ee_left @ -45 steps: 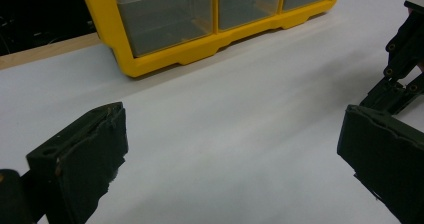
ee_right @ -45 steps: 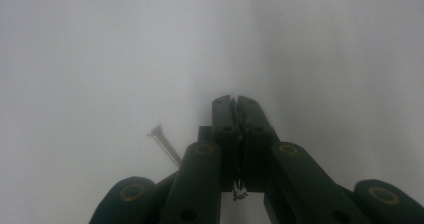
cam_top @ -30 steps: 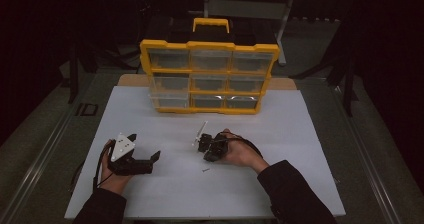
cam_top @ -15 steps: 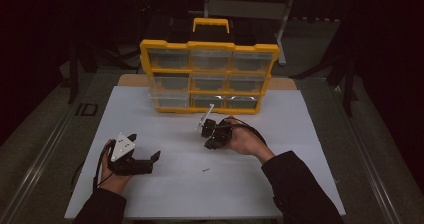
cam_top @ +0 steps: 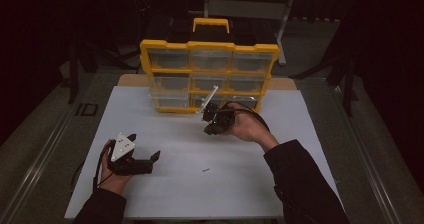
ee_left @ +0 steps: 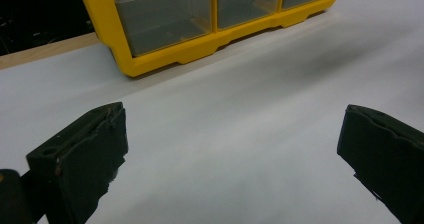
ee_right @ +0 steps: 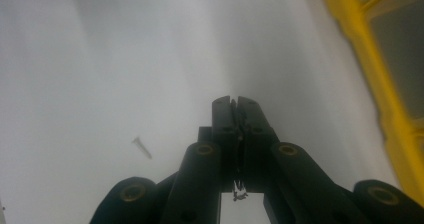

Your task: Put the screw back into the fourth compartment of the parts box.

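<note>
Right gripper (cam_top: 212, 124), fingers pressed together on a small metal screw (ee_right: 240, 193), sits at frame centre just before the yellow plastic drawer organizer (cam_top: 210, 76), the nearer hand. Left gripper (cam_top: 142, 163), fingers apart, rests lower left on the white tabletop (cam_top: 250, 184).

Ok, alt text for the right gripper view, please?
The right tongs are shut, with a small metal piece showing between them low down. A loose screw lies on the white table; a yellow organizer edges the right.
</note>
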Tool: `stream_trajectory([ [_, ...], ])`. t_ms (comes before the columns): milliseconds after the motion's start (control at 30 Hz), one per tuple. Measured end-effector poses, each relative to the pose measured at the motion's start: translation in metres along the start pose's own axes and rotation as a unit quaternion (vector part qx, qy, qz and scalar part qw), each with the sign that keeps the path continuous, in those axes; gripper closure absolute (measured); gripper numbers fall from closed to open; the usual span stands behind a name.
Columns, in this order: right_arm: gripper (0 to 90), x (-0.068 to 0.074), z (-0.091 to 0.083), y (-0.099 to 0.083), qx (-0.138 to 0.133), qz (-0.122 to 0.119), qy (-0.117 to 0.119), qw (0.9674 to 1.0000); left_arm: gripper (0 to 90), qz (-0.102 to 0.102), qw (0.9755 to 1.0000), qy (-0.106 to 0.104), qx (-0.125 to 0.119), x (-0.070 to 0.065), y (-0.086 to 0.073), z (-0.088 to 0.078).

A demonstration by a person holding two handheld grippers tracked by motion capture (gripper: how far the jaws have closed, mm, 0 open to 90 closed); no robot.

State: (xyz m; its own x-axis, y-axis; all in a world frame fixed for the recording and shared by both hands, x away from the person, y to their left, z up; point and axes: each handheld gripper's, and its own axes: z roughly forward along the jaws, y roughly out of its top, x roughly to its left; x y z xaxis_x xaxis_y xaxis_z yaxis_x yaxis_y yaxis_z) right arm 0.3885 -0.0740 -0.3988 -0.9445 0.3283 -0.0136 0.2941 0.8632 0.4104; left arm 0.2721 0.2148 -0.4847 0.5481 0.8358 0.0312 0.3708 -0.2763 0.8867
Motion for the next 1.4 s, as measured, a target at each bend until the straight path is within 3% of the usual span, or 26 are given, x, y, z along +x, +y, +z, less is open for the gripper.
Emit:
stream_trajectory([
  [267,87.7,-0.006,-0.021,0.014,-0.015,0.000,-0.011,0.9998,0.6,0.002,1.0000,0.004,0.005,0.000,0.000,0.000],
  [1067,87.7,-0.025,-0.058,0.042,-0.060,0.012,-0.017,0.9980,0.8,0.003,1.0000,0.004,0.004,0.000,0.000,0.001],
  [1400,87.7,-0.033,-0.067,0.052,-0.058,0.023,-0.024,0.9977,0.8,0.003,1.0000,0.004,0.004,0.000,0.000,0.000],
])
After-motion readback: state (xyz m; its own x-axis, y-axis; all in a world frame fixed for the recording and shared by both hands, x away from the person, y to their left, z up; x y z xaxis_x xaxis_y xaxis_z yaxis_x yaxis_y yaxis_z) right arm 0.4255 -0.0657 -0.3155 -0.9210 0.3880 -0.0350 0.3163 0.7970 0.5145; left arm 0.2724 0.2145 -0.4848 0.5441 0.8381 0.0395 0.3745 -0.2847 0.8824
